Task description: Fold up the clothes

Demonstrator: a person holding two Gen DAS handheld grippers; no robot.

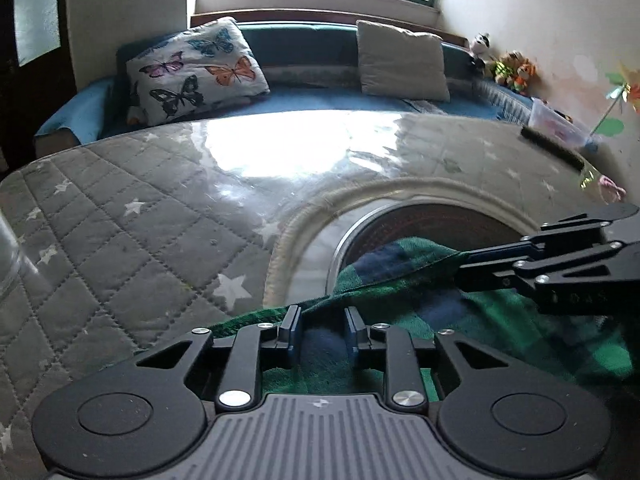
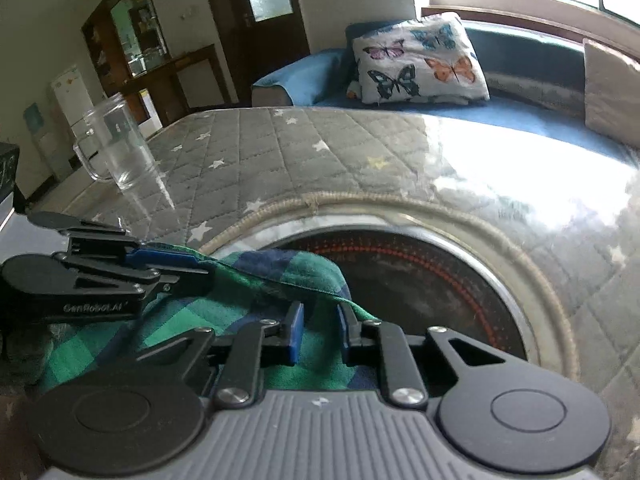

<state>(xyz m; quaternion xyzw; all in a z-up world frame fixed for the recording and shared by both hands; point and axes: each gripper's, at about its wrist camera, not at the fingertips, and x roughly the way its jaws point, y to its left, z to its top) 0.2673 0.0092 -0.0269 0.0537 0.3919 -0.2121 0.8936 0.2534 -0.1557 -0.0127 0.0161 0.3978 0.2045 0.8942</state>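
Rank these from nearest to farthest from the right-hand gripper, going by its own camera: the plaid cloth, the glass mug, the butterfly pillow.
1. Plaid cloth, between the right gripper's fingers.
2. Glass mug, on the quilted table, far left.
3. Butterfly pillow, on the sofa beyond the table.

The left gripper (image 1: 322,330) is angling downward, its blue-padded jaws standing narrowly apart with green checked cloth (image 1: 460,312) between them. The right gripper (image 2: 318,330), just beside it, is tilting down likewise, its jaws similarly narrowed over cloth.

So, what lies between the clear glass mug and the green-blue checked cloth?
Only bare grey quilted star-pattern cover, in the right wrist view, between mug and cloth.
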